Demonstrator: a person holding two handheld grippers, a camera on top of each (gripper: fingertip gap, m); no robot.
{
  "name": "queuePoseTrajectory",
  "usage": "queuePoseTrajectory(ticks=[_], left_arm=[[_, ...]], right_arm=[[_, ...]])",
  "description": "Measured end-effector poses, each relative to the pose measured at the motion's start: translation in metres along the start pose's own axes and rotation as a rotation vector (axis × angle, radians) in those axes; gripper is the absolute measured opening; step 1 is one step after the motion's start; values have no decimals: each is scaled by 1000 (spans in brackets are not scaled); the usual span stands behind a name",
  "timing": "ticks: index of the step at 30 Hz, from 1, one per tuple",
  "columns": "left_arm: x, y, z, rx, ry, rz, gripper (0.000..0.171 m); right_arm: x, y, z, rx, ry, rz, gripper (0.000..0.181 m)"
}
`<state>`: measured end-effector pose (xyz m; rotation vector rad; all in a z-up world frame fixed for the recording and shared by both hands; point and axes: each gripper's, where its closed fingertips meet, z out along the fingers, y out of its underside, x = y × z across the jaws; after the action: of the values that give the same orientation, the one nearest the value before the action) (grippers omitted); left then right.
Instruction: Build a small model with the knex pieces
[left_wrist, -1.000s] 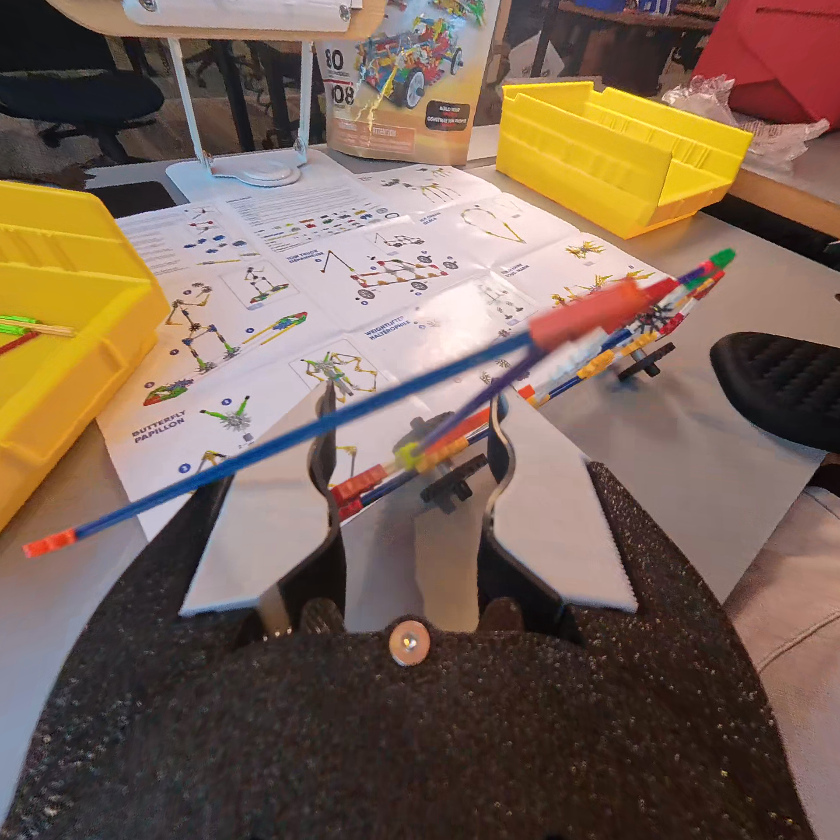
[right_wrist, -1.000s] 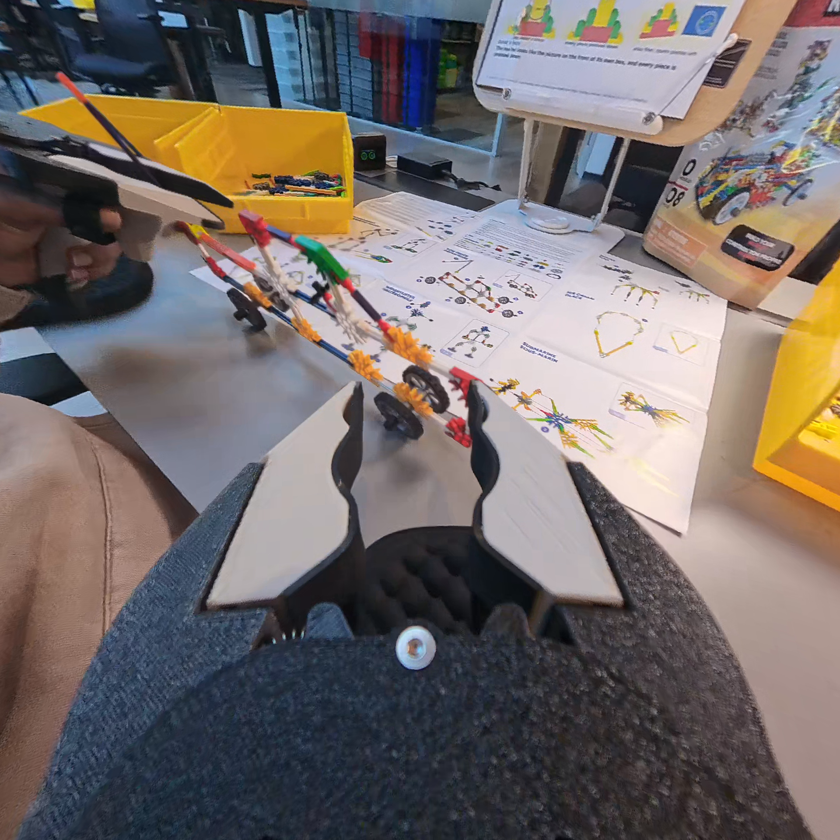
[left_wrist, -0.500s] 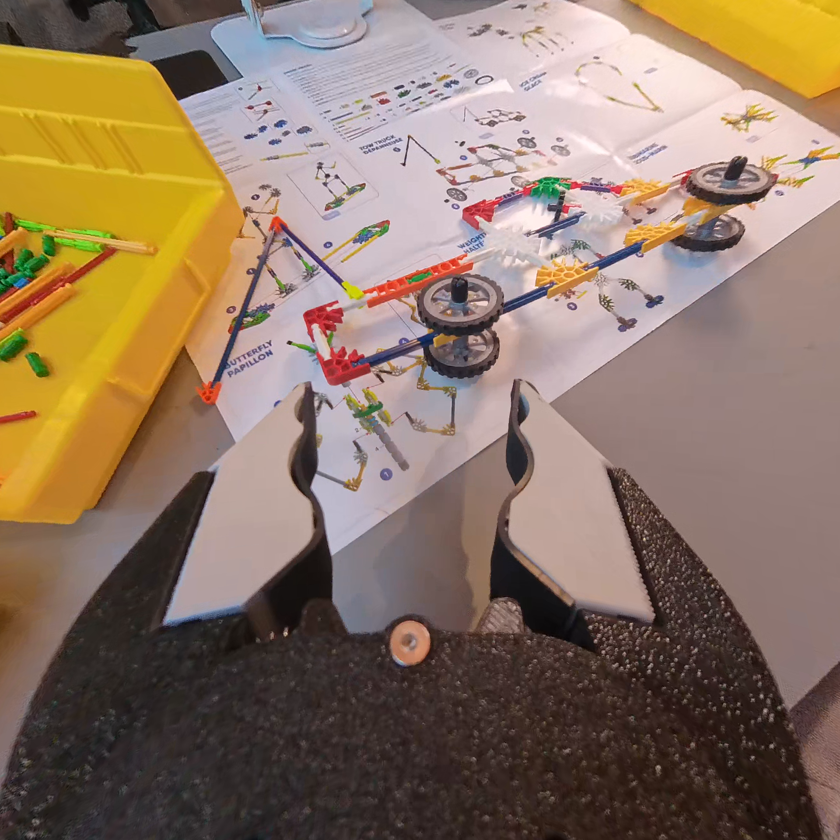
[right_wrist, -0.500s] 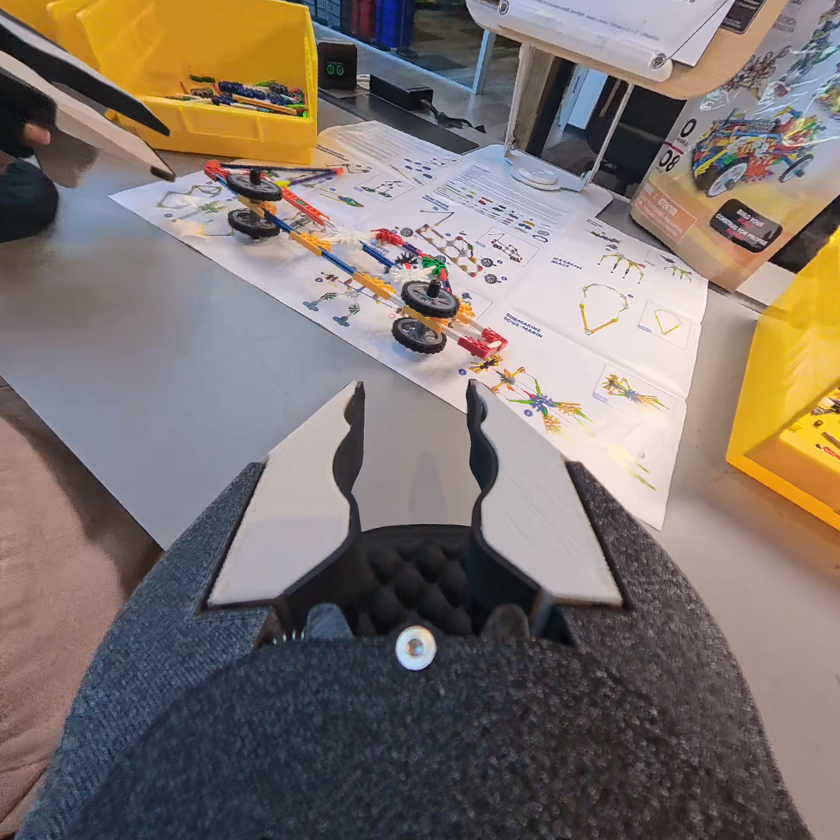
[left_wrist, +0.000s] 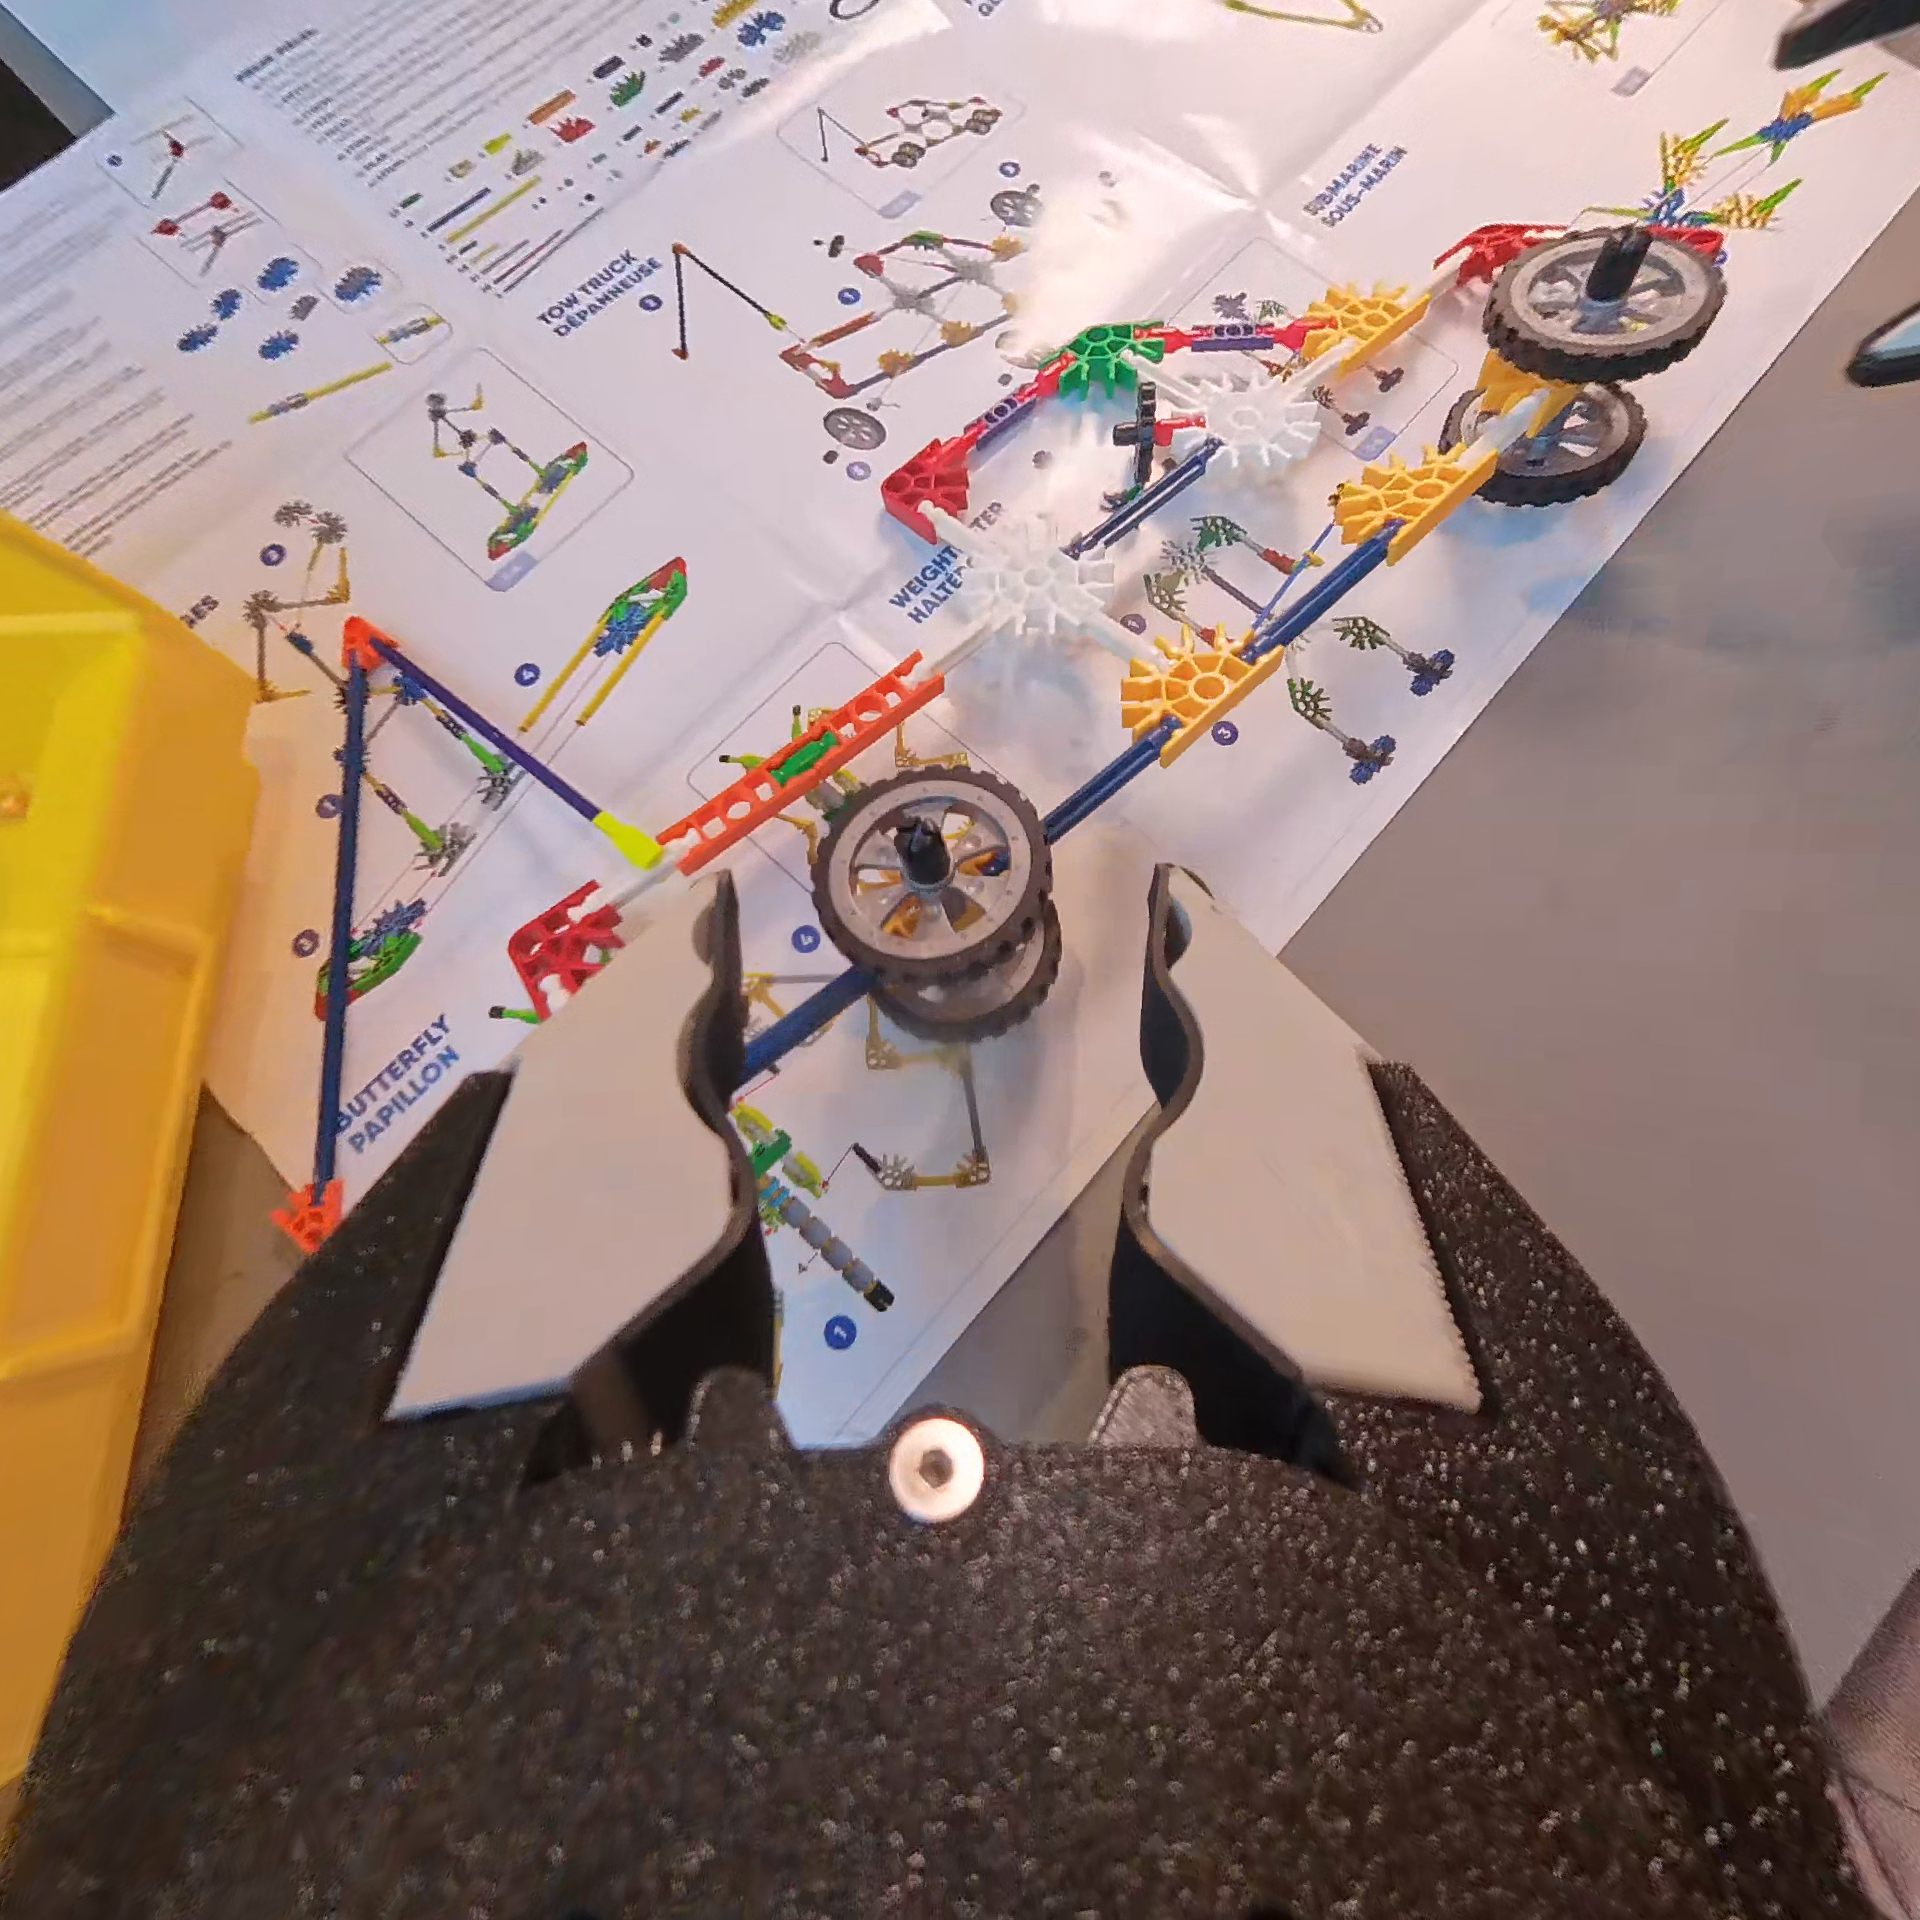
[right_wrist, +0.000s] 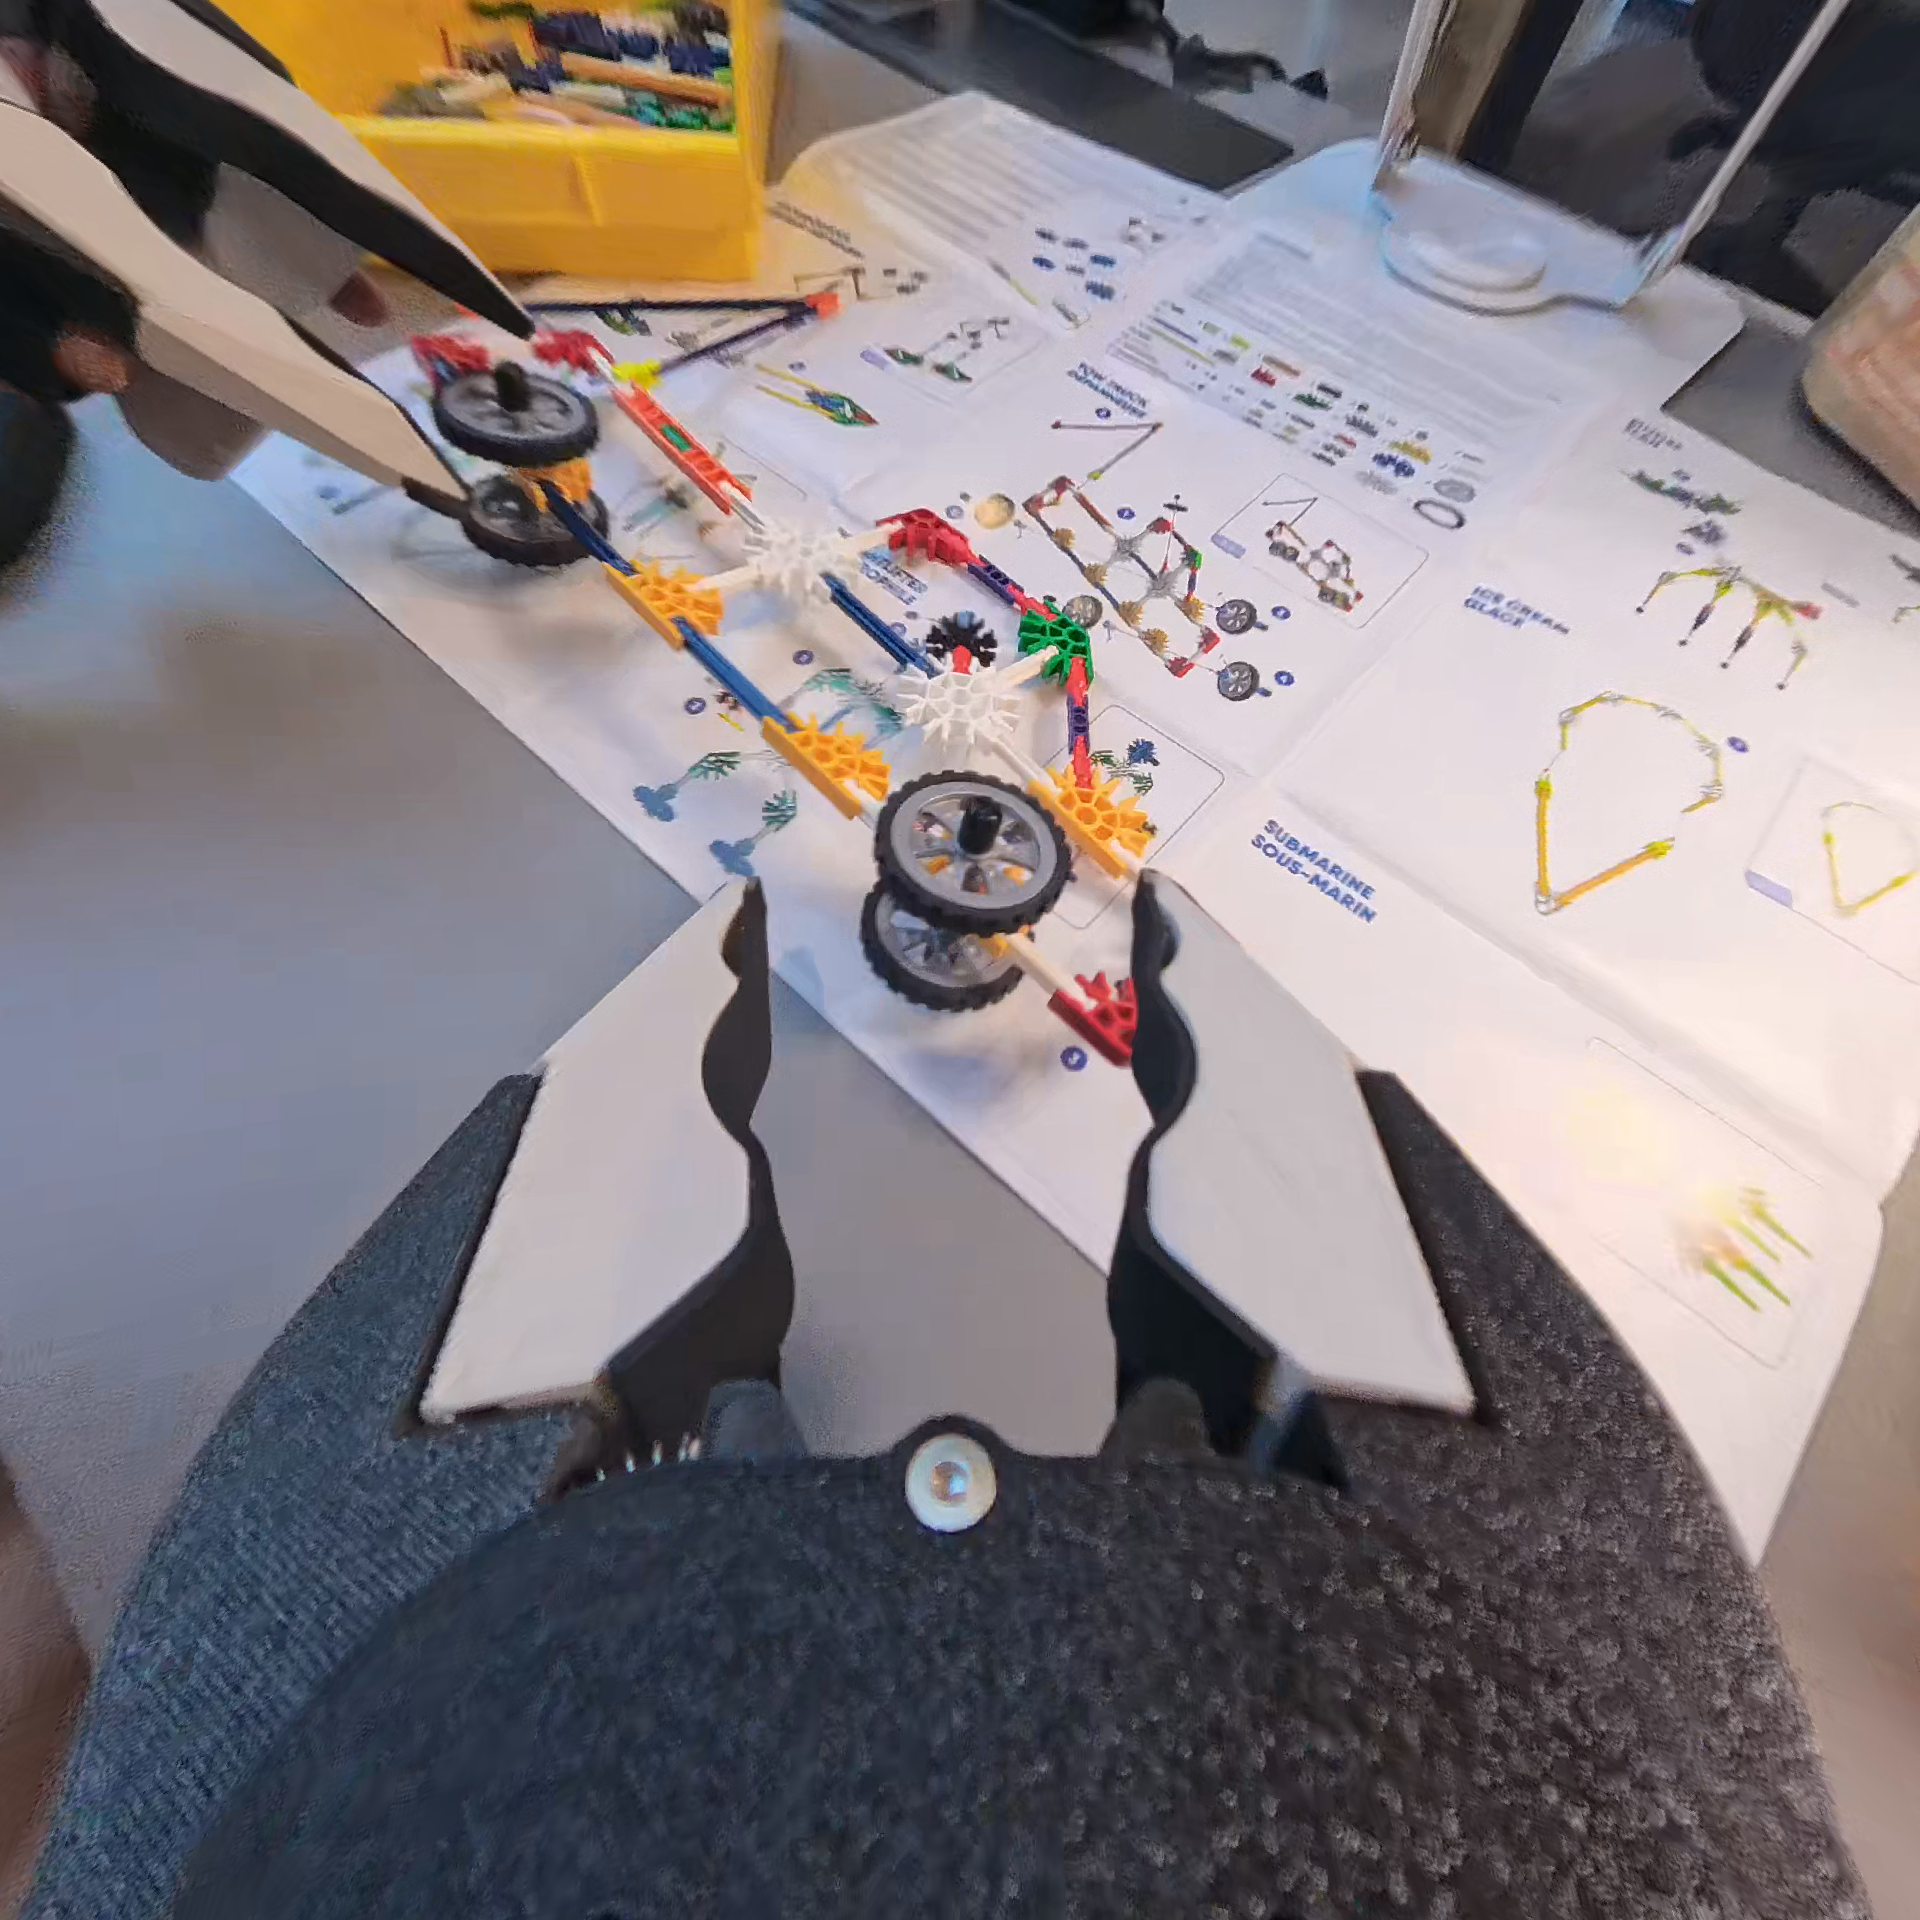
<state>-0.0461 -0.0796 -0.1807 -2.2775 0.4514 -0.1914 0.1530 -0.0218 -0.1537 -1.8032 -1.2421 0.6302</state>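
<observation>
A second ago my left fingers (left_wrist: 1174, 997) clamp the rod-and-connector model (left_wrist: 1101, 582) in the air; now it lies on its side on the instruction sheet (left_wrist: 665, 312), and they stand apart around its near wheel pair (left_wrist: 935, 894). My right fingers (right_wrist: 1153, 997) have widened and closed in on the far wheel pair (right_wrist: 961, 883).

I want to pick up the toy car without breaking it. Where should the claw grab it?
Probably the blue rod along the toy car's lower side, coming from above. It looks stiff and bare between the yellow connectors, unlike the round wheels, which might spin.
</observation>
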Motion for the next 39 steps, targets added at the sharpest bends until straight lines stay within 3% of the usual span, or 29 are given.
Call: queuePoseTrajectory(ticks=[1,3,5,11,15,18,20,24,29,33,39], left_arm=[[-1,3,5,-15,-13,4,72],[2,9,11,-38,-33,39,60],[0,11,9,-22,-86,69,46],[33,19,-31,34,-49,132,46],[92,42,-63,29,97,228,46],[137,62,-73,7,269,286,43],[153,61,-80,45,336,312,45],[139,28,-100,222,350,190,58],[56,-11,-135,485,155,-123,64],[6,0,-148,519,49,-304,68],[-11,14,-138,492,-21,-325,74]], right_arm=[[5,5,15,-47,4,-1,70],[8,19,37,-139,-30,6,55],[3,19,43,-130,-70,33,46],[-42,20,-5,-97,-129,-101,46],[-66,49,-43,-165,-135,-183,46],[-66,71,-49,-222,-101,-192,45],[-69,69,-53,-193,-111,-173,48],[-63,33,-72,8,-116,-46,66],[-35,0,-84,214,-56,146,67],[-14,3,-69,179,21,211,66],[5,6,-40,98,92,180,65]])
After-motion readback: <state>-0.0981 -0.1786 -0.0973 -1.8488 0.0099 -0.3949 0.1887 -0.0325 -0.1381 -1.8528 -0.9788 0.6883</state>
